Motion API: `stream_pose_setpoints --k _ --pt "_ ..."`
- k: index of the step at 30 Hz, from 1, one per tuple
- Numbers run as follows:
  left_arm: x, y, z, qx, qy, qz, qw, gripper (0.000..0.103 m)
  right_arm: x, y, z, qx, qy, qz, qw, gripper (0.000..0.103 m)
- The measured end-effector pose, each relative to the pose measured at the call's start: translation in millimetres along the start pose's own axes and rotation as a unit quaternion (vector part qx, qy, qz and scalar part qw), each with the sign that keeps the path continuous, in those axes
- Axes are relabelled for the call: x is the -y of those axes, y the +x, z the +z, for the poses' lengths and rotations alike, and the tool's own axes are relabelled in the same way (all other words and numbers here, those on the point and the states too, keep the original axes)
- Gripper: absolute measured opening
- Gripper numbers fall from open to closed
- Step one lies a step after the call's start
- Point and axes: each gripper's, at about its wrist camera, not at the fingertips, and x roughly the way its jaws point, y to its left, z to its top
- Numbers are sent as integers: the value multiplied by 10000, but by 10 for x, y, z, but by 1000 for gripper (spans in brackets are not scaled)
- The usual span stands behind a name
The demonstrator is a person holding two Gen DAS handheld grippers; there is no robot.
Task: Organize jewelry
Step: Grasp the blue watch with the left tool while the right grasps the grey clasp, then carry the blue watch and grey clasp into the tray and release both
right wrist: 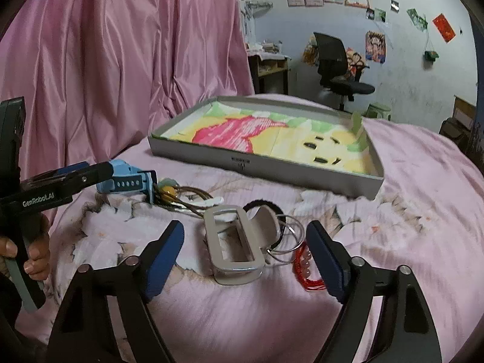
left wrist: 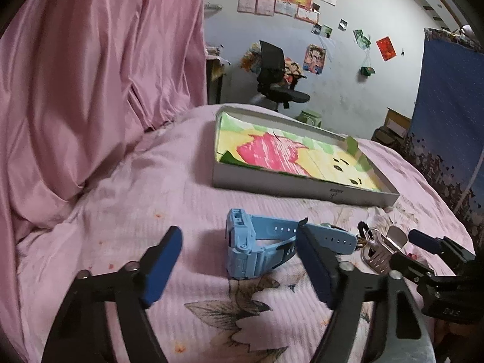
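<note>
A light blue watch [left wrist: 257, 245] lies on the pink bedspread between the open fingers of my left gripper [left wrist: 239, 242]; the watch also shows in the right wrist view [right wrist: 127, 180]. My right gripper [right wrist: 245, 236] is open around a beige claw hair clip [right wrist: 233, 242]; the clip also shows in the left wrist view [left wrist: 381, 251]. Beside the clip lie thin metal bangles [right wrist: 287, 236], a red bracelet [right wrist: 305, 269] and a brown cord necklace with a yellow bead [right wrist: 178, 196]. A shallow white box lid [right wrist: 348, 178] with a pink, yellow and green drawing inside sits behind them, also in the left wrist view [left wrist: 272, 184].
A pink curtain [left wrist: 90, 75] hangs along the left of the bed. Past the bed stand a black office chair [right wrist: 335, 66], a desk [right wrist: 269, 69] and a wall with posters. A blue hanging cloth [left wrist: 447, 115] is at the right.
</note>
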Motion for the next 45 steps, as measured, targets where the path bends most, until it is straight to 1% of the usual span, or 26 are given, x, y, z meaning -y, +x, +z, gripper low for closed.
stream_pose_setpoints --k 4,7,8,11,12,13,15,17,21,24,28,32,34,37,39,43,45 --pt "52 74 -9 -103 19 -125 9999 60 30 63 -24 -104 62 79 9999 68" --pt "94 121 -20 -190 120 -173 9996 51 28 109 -38 -178 76 162 9997 66" --pt "93 133 -22 -213 150 -179 9995 45 27 124 -48 -202 87 188 9996 64" --pt "116 132 -31 -232 210 -137 9994 41 34 137 -65 -201 125 219 9995 55" --pt "107 124 -35 -233 209 -106 9995 37 41 135 -68 -191 144 227 9995 51" --pt "105 121 -38 -234 203 -61 9995 36 44 131 -70 -177 166 241 9994 49" --pt "90 101 -49 -221 170 -20 9996 29 54 123 -76 -145 209 242 9994 47" --pt "79 76 -68 -194 119 16 9997 26 58 109 -88 -105 237 264 9993 47" --pt "92 15 -94 -125 78 71 9999 24 49 59 -100 18 221 318 9992 45" --pt "129 -67 -102 -45 34 30 10000 22 29 -25 -106 205 173 370 9990 45" --pt "219 -175 -89 102 113 2 9999 22 -9 -99 -82 387 103 400 9984 45" --pt "311 -234 17 269 245 0 9993 22 -22 -177 20 539 161 526 9970 45" --pt "332 -241 103 334 234 -37 9992 22 -21 -187 79 581 176 559 9966 45" --pt "302 -177 306 380 63 -140 9992 22 7 -162 236 646 193 569 9961 45" --pt "272 -104 440 383 -52 -198 9991 22 51 -93 410 695 253 583 9956 45" --pt "242 89 704 448 -64 -103 9989 22 71 103 706 772 273 589 9949 45" --pt "204 202 799 408 -150 -103 9990 22 73 262 867 800 271 579 9947 45"
